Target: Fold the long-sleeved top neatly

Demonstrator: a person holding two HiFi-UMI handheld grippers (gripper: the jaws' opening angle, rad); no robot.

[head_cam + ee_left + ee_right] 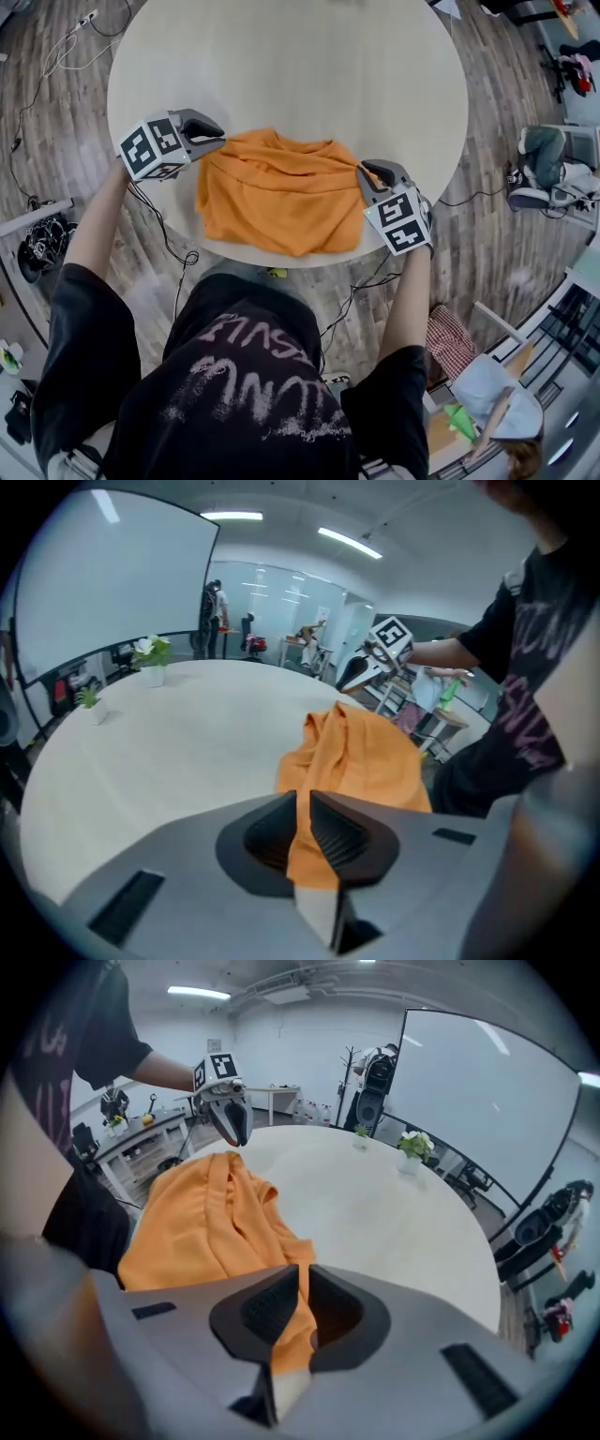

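Folding in progress at the near edge of the round table (281,66): I had the orange long-sleeved top (277,192) between both tools, the left gripper (217,139) at the garment's left side and the right gripper (367,178) at its right side, each angled down toward the cloth.

The left gripper view showed its jaws clenched on a pinch of orange fabric, which ran up between the ribbed pads and out toward the heap beyond. The right gripper view showed the same, with the jaws pressed together on a fold of the top and no gap left between pads and cloth.

By my reading, the job stood roughly midway. The top was already gathered into a compact, roughly rectangular bundle, and no sleeve trailed loose across the table, which suggested the sleeves were tucked in and at least one fold was made. The far edge of the bundle was humped and ridged, however, and the layers did not lie flush. What remained, as I judged it, was to settle the held edges down squarely, flatten the wrinkles and perhaps make one last fold.

The far half of the table held only two small potted plants (150,653), well apart from the work.
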